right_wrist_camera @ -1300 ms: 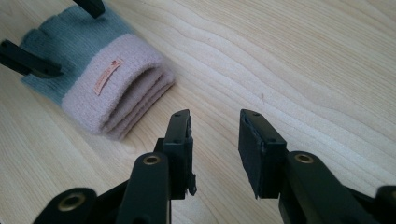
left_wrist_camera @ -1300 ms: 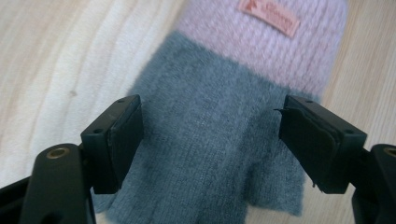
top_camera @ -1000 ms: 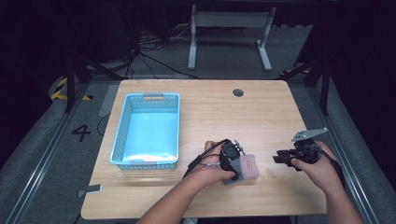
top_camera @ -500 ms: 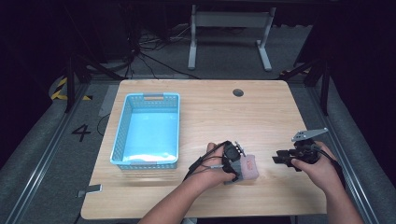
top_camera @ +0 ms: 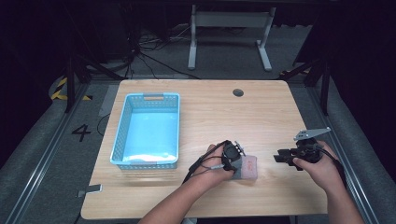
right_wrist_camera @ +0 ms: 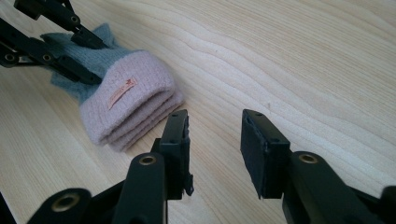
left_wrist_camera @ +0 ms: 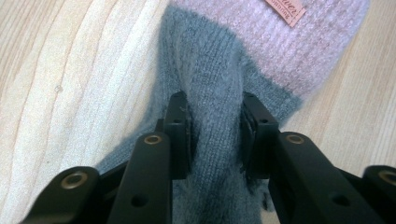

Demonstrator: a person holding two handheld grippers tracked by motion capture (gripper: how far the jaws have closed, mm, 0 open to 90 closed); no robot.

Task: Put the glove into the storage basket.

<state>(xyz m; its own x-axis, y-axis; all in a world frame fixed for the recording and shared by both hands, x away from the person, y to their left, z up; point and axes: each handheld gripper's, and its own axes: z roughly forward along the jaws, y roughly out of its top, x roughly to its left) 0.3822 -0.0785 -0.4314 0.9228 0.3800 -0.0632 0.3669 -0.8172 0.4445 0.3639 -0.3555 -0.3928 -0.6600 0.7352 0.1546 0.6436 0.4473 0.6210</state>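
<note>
On the table, a basket sits toward the left side, running from mid-depth toward the near edge. A folded knit garment lies on the tabletop to the right of the basket, near the front edge. The left gripper is at the garment's left end, touching it, its jaws on either side of a fold. The right gripper is just right of the garment, apart from it. A round hole lies near the far edge.
</note>
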